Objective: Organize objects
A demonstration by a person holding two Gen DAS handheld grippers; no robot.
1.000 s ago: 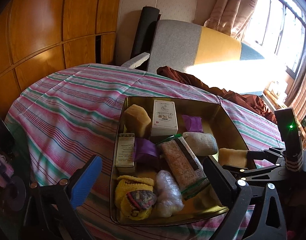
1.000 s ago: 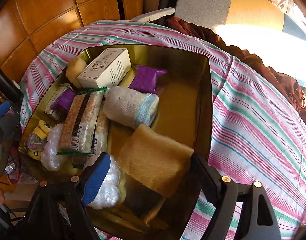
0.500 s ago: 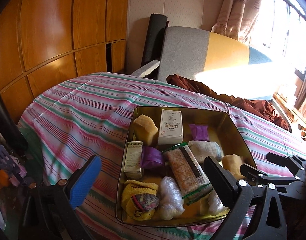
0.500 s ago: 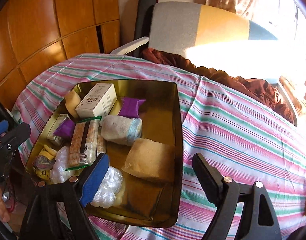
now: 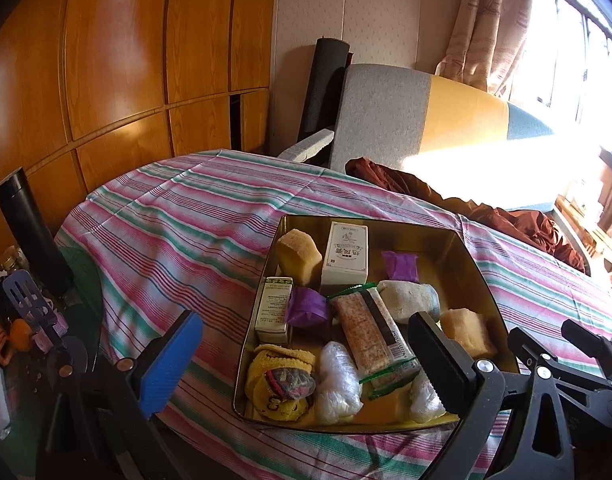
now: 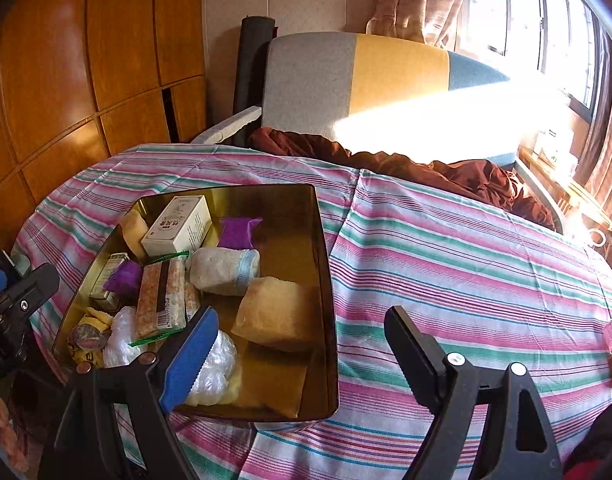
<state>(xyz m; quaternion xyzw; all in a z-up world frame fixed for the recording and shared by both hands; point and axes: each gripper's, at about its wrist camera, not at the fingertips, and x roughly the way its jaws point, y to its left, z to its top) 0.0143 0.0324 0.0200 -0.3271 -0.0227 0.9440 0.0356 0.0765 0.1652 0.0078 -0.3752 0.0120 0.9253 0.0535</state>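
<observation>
Judging progress: collection looks essentially complete. The gold rectangular metal tray [image 5: 472, 264] sits on the pink-and-green striped tablecloth [image 5: 177, 216] and holds every loose item visible. From the tray's centre in the left wrist view: white printed carton [image 5: 345, 256] at 12 o'clock, yellow sponge block [image 5: 299, 256] at 11, purple foil packet [image 5: 400, 266] at 1, rolled white sock [image 5: 408, 300] at 3, long cracker pack [image 5: 372, 332] at 6. No stray objects show on the cloth. Left gripper [image 5: 306, 356] and right gripper [image 6: 301, 340] both stand spread wide, holding nothing, above the tray's near edge. Remaining work, if any, appears limited to tidying inside the tray.
</observation>
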